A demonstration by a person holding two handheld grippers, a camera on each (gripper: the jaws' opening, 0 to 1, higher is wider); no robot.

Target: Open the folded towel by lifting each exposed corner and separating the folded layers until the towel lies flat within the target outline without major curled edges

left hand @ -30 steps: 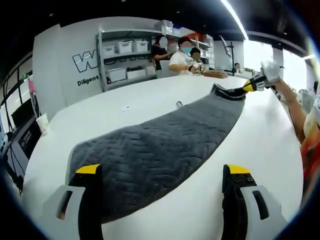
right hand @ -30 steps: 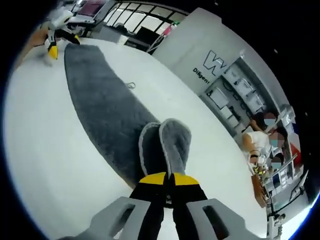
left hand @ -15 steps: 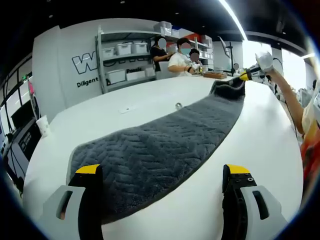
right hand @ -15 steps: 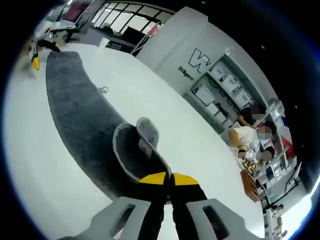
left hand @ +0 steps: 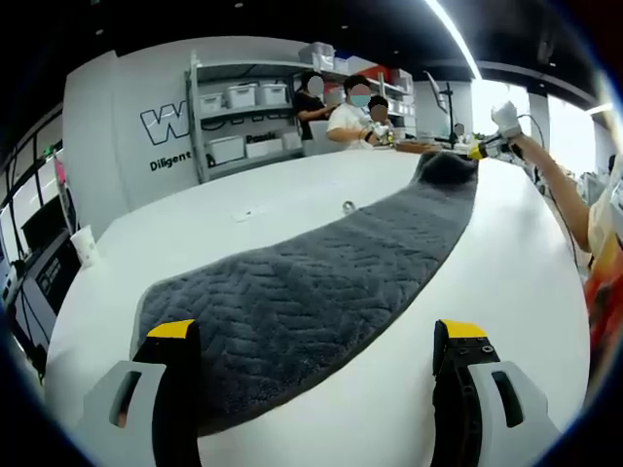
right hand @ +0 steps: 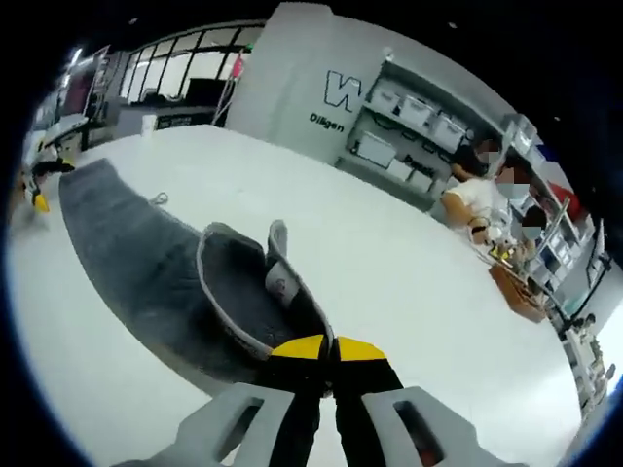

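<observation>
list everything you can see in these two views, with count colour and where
towel: 1, dark grey, long strip across the table, far end lifted and curled
table: 1, white, under the towel
small object: 1, metallic-looking, on the table beside the towel, too small to identify
cup: 1, white, table's left edge
shelf unit: 1, grey with white bins, against the back wall
people: three, at the table's far side
left gripper: 1, grey with yellow-tipped fingers, open over the towel's near end
right gripper: 1, same colours, shut on the towel's corner

Grey quilted towel [left hand: 311, 292], long folded strip flat on white table [left hand: 516, 282], far corner lifted and curled, pale-edged [right hand: 243, 282].
</observation>
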